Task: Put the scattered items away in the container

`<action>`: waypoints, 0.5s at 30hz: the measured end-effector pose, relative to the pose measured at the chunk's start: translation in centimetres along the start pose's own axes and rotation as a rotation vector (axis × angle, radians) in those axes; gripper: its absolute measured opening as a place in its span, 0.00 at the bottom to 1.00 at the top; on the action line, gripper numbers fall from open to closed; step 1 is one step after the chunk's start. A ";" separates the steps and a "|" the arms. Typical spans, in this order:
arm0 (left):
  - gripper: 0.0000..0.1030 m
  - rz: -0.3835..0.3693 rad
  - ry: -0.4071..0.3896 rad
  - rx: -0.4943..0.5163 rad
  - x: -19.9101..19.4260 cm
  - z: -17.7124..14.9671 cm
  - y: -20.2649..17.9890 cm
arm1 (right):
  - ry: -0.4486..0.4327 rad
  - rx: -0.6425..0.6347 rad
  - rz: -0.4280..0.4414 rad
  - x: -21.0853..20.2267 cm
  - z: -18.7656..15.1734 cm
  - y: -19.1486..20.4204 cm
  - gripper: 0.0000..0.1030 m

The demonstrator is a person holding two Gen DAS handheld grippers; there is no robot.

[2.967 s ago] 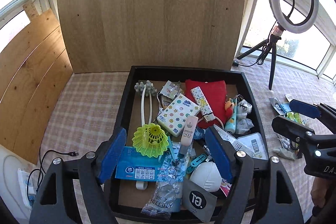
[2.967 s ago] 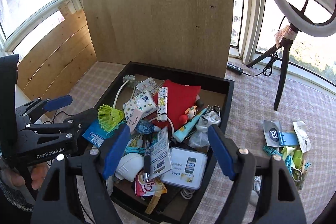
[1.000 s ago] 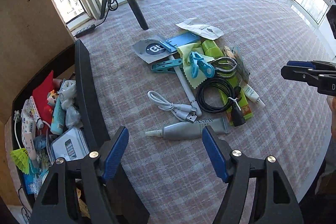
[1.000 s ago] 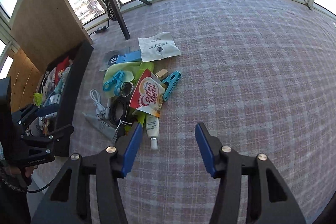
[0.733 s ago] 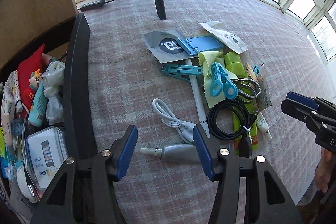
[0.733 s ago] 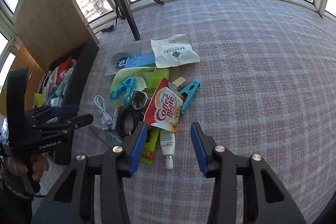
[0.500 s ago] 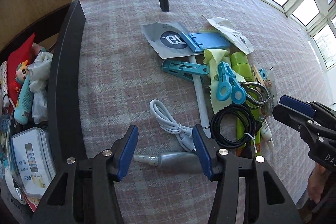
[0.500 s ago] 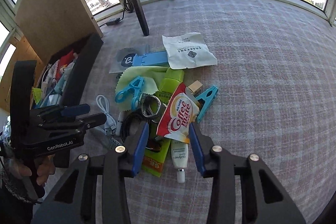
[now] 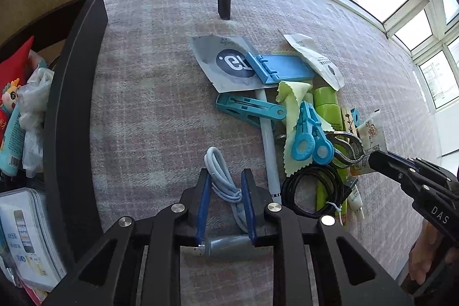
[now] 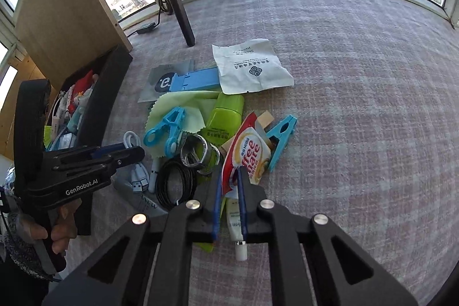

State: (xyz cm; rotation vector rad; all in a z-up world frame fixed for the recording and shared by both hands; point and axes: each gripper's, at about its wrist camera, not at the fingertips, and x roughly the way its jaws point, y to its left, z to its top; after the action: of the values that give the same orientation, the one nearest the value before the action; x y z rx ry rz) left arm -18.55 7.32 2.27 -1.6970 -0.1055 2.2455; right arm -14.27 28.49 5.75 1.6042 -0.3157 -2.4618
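Closing on two soft, light things at once, both grippers sit low over the pile on the checked cloth. The left gripper [image 9: 225,185] has its blue pads nearly together around the coiled white USB cable [image 9: 222,177]; they look to be pinching the bundle, though contact is hard to confirm. Directly beneath its fingers lies a grey tube [image 9: 226,245], crosswise. That cable is limp and springy, so a hold across the bundled middle should keep the loops from spilling; gripped by one strand, it would likely unwind and drag.

The right gripper [image 10: 229,187] is drawn in tight on the lower edge of the Coffee-mate sachet [image 10: 248,152], with a small white tube [image 10: 236,225] lying below between the fingers. I judge the sachet crinkly, slick and nearly weightless: a corner pinch may let it swing or slip, so a deeper bite would be safer.

Crowding is the trouble. Just left of the right gripper lie a black coiled cable [image 10: 175,182] and a metal clip [image 10: 199,154]; ahead are a green bottle [image 10: 225,116], a blue clothes peg [image 10: 279,138] and a light green cloth [image 10: 183,111]. Any of these could snag and get pulled along.

The black container [image 9: 74,111], already heaped, stands well to the left of the left gripper.
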 end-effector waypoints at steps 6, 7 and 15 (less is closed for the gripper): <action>0.18 -0.014 -0.039 -0.020 -1.4 -1.1 0.1 | -0.031 0.062 0.008 -1.3 -0.2 -1.7 0.02; 0.18 -0.017 -0.048 -0.020 -1.9 -1.3 0.0 | -0.040 0.074 0.013 -1.6 -0.3 -2.0 0.02; 0.18 -0.022 -0.126 -0.018 -7.0 -2.4 0.8 | -0.104 0.147 0.033 -4.4 -0.6 -3.7 0.02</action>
State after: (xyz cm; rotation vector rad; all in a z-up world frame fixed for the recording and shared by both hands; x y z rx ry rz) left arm -14.76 4.18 7.89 -1.5545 -0.1735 2.3405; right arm -12.11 33.20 8.36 1.5133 -0.5470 -2.5546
